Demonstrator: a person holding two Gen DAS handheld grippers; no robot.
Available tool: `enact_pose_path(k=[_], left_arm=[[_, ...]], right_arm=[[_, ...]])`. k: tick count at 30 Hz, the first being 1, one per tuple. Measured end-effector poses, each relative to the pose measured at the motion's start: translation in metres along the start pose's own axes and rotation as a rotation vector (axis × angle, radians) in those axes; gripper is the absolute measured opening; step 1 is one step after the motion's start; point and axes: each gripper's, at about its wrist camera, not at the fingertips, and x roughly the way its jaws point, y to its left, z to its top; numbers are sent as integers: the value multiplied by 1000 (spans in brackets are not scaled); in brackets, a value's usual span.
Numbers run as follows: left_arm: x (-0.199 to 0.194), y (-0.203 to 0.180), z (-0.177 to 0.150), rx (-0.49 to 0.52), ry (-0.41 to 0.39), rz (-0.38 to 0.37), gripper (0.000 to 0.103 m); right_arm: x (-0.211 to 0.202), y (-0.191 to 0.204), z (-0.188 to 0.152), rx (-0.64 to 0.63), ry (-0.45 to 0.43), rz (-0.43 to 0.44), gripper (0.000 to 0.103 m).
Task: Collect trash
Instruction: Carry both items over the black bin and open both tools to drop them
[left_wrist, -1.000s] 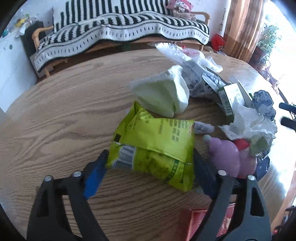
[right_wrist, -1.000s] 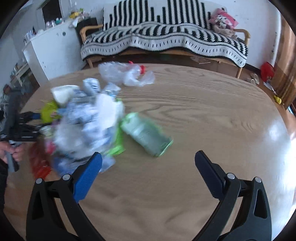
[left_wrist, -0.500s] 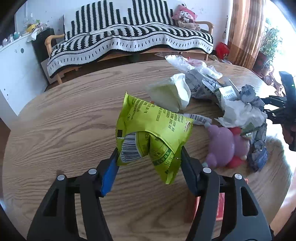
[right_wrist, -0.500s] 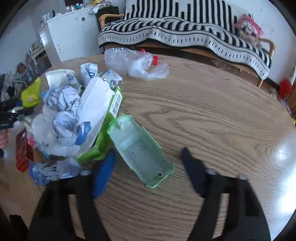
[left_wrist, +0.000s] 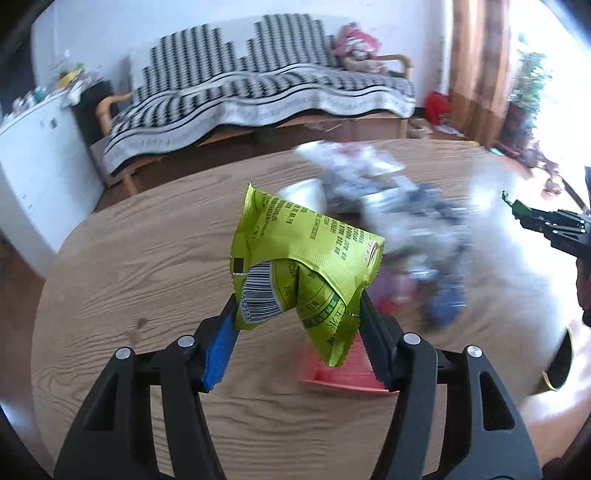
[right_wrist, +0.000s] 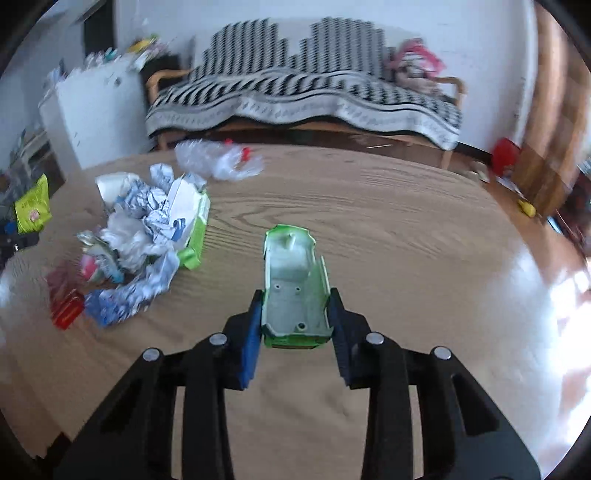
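Left gripper (left_wrist: 297, 321) clamped on green wrapper (left_wrist: 301, 258); right gripper (right_wrist: 295, 325) closing on empty green tray (right_wrist: 293, 284), pads touching its sides.

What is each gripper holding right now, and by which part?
Left gripper: green snack bag, pinched at its lower end. Right gripper, closing: green plastic tray, by its near sides.

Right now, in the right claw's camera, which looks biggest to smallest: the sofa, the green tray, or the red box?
1. Sofa, though it is far away.
2. Green tray, close to the camera.
3. Red box, blurry.
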Motion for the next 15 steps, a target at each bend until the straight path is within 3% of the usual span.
enact_pose_path(k=[5, 9, 15], left_arm=[[-12, -96, 5, 127, -32, -140, 60], [-12, -210, 1, 245, -32, -335, 60], [-5, -379, -33, 420, 18, -601, 60]], right_arm=[[-84, -55, -64, 174, -36, -95, 34], [-149, -110, -139, 300, -14, -262, 34], [-204, -176, -242, 515, 32, -402, 34]])
